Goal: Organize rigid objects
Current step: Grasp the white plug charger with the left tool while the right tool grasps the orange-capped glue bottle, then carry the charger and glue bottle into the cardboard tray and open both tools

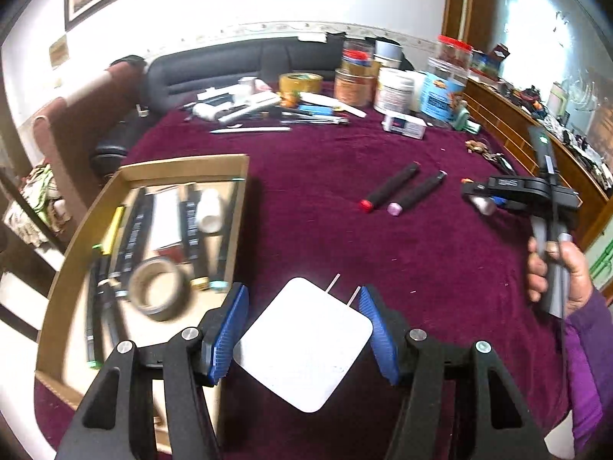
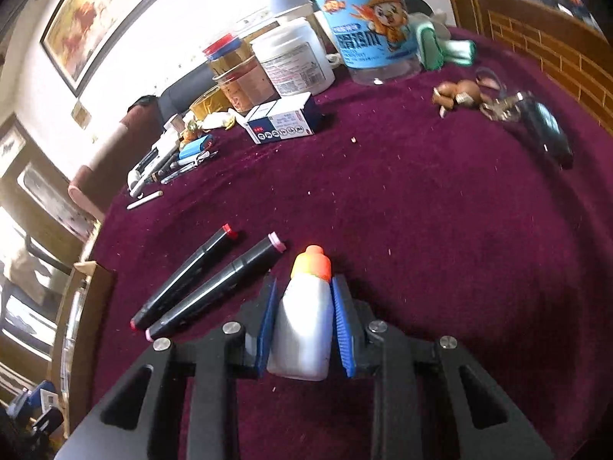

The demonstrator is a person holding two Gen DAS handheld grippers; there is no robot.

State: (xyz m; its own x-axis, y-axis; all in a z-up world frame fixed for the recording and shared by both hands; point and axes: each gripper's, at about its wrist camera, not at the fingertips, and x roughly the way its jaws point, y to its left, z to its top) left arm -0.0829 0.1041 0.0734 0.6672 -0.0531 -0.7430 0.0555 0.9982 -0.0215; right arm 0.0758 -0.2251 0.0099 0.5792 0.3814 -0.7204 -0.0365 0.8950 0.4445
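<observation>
My left gripper [image 1: 302, 295] is shut on a white square plug adapter [image 1: 302, 349], its two prongs pointing away, held above the maroon cloth just right of a cardboard box [image 1: 184, 165]. The box holds several black markers, a tape roll [image 1: 159, 291] and a small white bottle [image 1: 210, 211]. My right gripper [image 2: 304, 281] is shut on a little white bottle with an orange cap [image 2: 304, 329], low over the cloth. Beside it lie two black markers, one red-capped [image 2: 184, 276] and one pink-capped [image 2: 214, 287]. The left wrist view shows that right gripper [image 1: 479, 197] in a hand at the right.
At the table's far side stand jars and tubs [image 2: 291, 61], a large clear jar with a blue label [image 2: 367, 34], a small blue-and-white carton [image 2: 281, 122], a tape roll [image 1: 300, 82] and a heap of pens [image 1: 306, 113]. Keys and a black fob [image 2: 544, 122] lie at the right.
</observation>
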